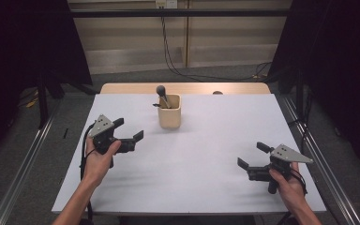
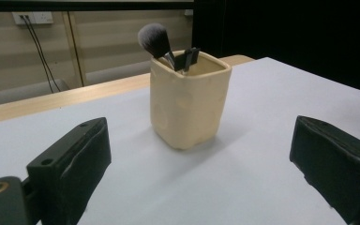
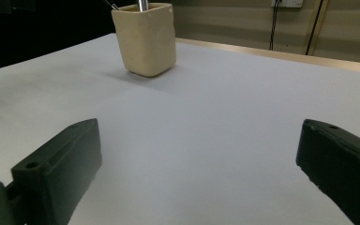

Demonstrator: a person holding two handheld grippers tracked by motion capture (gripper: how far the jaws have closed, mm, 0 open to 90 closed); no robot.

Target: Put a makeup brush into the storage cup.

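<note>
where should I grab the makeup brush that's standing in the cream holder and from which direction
Probably grip the makeup brush on its metal neck just below the bristle head, coming from above. It stands bristles up, leaning on a corner of the cream holder, whose walls hide its handle. The left claw, open, is nearer.

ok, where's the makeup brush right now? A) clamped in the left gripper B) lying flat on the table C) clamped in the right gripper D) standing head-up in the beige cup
D: the makeup brush stands bristles-up inside the beige cup, while the left gripper and right gripper are both open and apart from it.
</note>
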